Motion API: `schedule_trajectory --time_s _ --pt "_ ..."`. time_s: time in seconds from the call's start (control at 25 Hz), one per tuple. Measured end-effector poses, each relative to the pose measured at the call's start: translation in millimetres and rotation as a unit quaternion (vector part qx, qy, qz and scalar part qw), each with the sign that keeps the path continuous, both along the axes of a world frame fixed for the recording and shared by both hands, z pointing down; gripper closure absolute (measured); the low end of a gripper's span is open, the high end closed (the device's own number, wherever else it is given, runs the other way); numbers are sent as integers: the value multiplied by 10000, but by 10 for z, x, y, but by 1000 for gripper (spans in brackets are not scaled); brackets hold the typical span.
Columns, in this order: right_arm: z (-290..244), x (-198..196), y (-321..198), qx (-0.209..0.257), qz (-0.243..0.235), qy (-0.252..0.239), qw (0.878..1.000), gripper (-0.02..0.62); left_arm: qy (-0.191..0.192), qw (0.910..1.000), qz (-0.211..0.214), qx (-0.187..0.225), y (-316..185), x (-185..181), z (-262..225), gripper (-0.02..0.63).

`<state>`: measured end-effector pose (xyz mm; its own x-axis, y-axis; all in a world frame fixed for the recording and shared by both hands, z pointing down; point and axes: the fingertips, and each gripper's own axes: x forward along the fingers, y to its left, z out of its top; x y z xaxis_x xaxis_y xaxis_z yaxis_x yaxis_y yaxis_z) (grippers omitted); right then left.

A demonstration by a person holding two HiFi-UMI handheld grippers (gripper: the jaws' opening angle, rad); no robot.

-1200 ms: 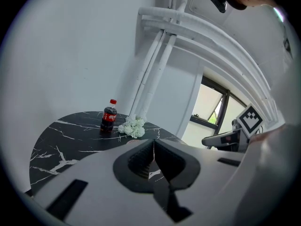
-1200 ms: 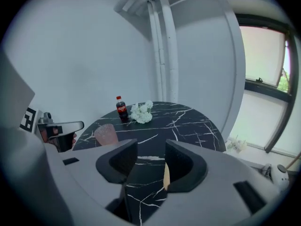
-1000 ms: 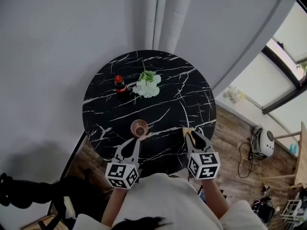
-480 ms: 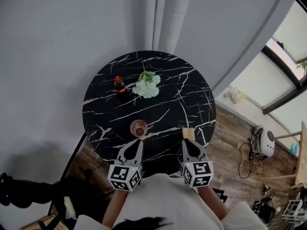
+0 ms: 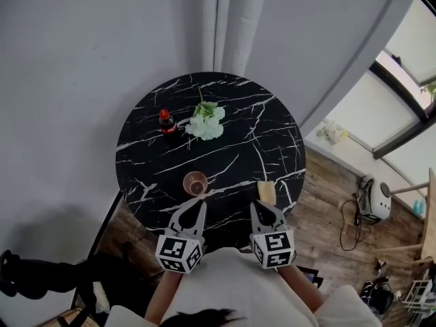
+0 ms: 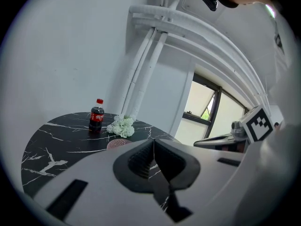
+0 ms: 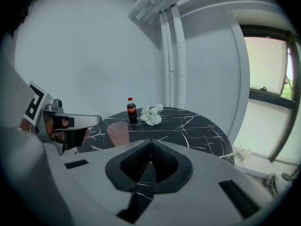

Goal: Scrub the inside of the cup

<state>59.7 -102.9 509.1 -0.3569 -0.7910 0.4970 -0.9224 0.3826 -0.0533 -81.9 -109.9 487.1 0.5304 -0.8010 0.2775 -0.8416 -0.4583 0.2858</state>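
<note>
Claws: left gripper (image 5: 197, 208), right gripper (image 5: 261, 209) both closed, empty | Pink ribbed plastic cup (image 5: 196, 182): upright, near front edge of black marbled round table (image 5: 245, 138) | Risk: unheld cup likely tips when scrubbed; yellow sponge (image 5: 266, 191) ungripped.

A: Soft, even daylight. It enters through the window (image 7: 268, 79) right of the right gripper (image 7: 150, 147), where the panes wash out pale.

B: Yes, and the dark bench (image 5: 225, 148) ahead of the left gripper (image 6: 154, 147) shows barely any glare. Both gripper views bow strongly, with black corners; the gripper bodies nearest the lens look soft.
</note>
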Motion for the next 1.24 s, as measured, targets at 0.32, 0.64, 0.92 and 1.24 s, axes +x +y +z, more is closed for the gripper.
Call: schedule_trajectory --time_s 0.32,0.64,0.92,1.24 --pt "52 12 29 -34 6 101 9999 563 -39 10000 3 -31 3 0 12 594" --pt "51 -25 23 -4 -49 103 9999 563 -66 10000 25 -39 -2 0 25 594" --pt "49 -40 28 23 -104 127 9999 563 -33 9999 -20 -103 -14 -11 69 594" --pt "36 -29 54 36 -116 145 9998 563 17 9999 -20 -121 2 3 63 594"
